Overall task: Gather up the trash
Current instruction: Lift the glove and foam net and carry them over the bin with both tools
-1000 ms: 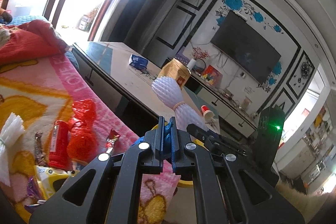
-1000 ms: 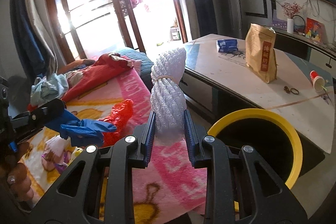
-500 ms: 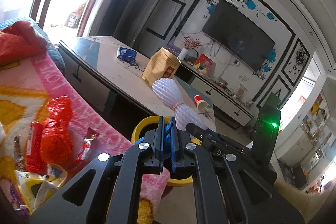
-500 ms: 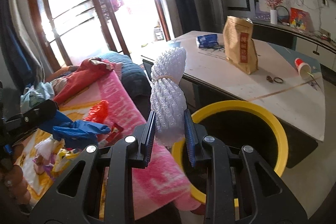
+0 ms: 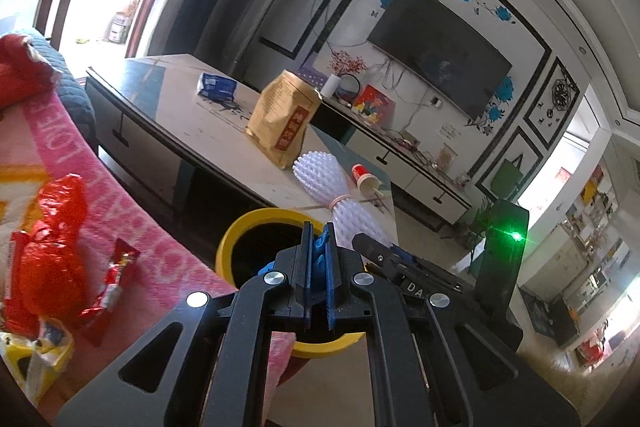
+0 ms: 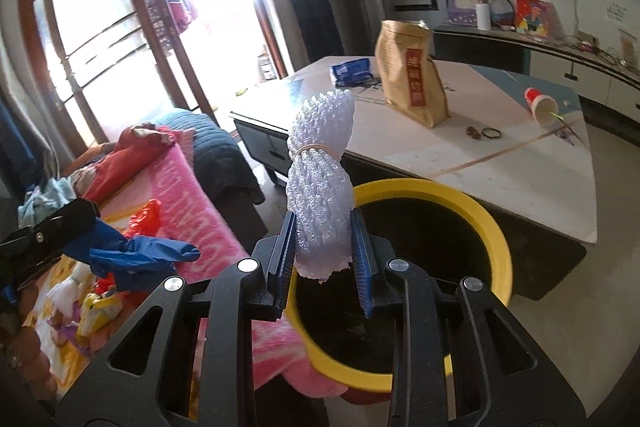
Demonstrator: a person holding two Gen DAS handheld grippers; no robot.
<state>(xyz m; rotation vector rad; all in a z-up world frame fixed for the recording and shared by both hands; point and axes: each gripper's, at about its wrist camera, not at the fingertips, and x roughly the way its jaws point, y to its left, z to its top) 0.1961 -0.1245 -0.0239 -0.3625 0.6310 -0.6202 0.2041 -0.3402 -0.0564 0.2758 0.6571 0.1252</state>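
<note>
One blue glove (image 6: 136, 257) dangling, plain only from the right wrist

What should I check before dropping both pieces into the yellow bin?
1. Right tool clamped on the white foam net bundle: ok.
2. Left tool shut on the crumpled blue plastic glove: ok.
3. Yellow-rimmed round bin mouth open, unobstructed: ok.
4. Foam bundle directly above the bin opening: cannot tell; it appears over the near rim.
5. Glove over the opening: not ok in the right wrist view; it hangs above the pink blanket.
6. Room left inside the bin: cannot tell; its inside is dark.
</note>
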